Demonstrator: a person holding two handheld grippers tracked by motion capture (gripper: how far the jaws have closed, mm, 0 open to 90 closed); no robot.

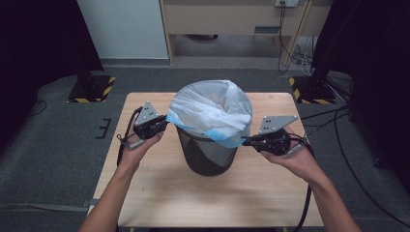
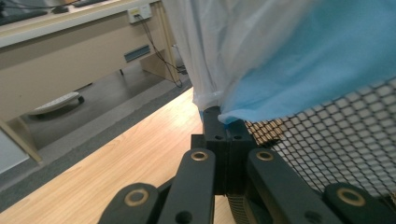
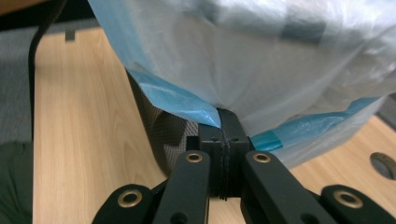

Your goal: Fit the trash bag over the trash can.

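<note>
Item: bin bag (image 1: 212,112), white-clear plastic with a blue hem, draped over the mouth of a black mesh bin (image 1: 207,153).

Location: the mesh bin stands upright at the middle of the wooden worktop (image 1: 159,193); the bin bag billows above its rim and hangs partway down the outside.

Left gripper (image 1: 162,122): on the bin's left side, jaws fully closed, pinching the blue hem of the bag. In the left gripper view the pinched hem (image 2: 224,114) sits right at the jaw tips, with the mesh wall just beside them.

Right gripper (image 1: 247,140): on the bin's right side, jaws fully closed on the blue hem. In the right gripper view the hem (image 3: 212,116) folds into the tips, the mesh below and behind.

Key relation: the two holds lie on opposite sides of the rim, roughly across its width, each gripper pointing inward toward the bin. The bin's axis is vertical; the hem lies at or just under rim level. The right hold sits a little lower and closer to the person than the left.

Judgement: the next move likely turns on pulling the hem down evenly on both sides, neither hand being clearly nearer.
</note>
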